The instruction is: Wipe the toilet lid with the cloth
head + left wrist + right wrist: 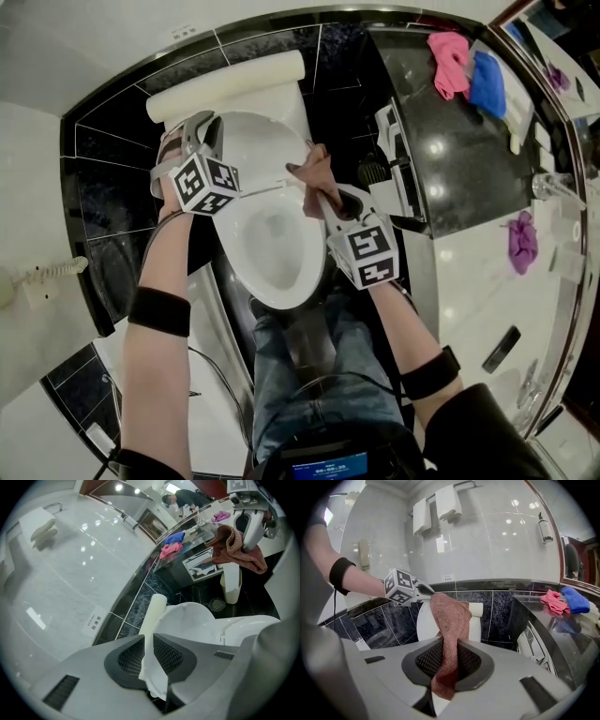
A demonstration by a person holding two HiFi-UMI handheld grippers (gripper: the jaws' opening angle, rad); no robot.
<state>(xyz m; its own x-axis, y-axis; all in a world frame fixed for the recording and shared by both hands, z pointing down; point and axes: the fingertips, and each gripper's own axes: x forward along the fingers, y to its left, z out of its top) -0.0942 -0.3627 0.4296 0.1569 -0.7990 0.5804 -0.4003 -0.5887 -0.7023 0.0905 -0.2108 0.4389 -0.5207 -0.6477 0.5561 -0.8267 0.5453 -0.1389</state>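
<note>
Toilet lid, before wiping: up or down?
Up: the toilet lid stands raised behind the open bowl, its edge between the jaws of the left gripper.

A small white wall label [95, 622], stuck on the pale marble wall [70, 578] just above the dark tile band [136, 603], read "防滑垫" under a line of tiny Latin capitals (seemingly "BATH MAT", barely legible). A blue-lit screen [328, 466] at the person's waist bore print too small to read.

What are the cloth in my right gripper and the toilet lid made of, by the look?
The cloth looks like terry or microfibre: matte, nubby pile, hanging limp. The toilet lid is probably hard plastic: glossy white, thin rigid edge.
</note>
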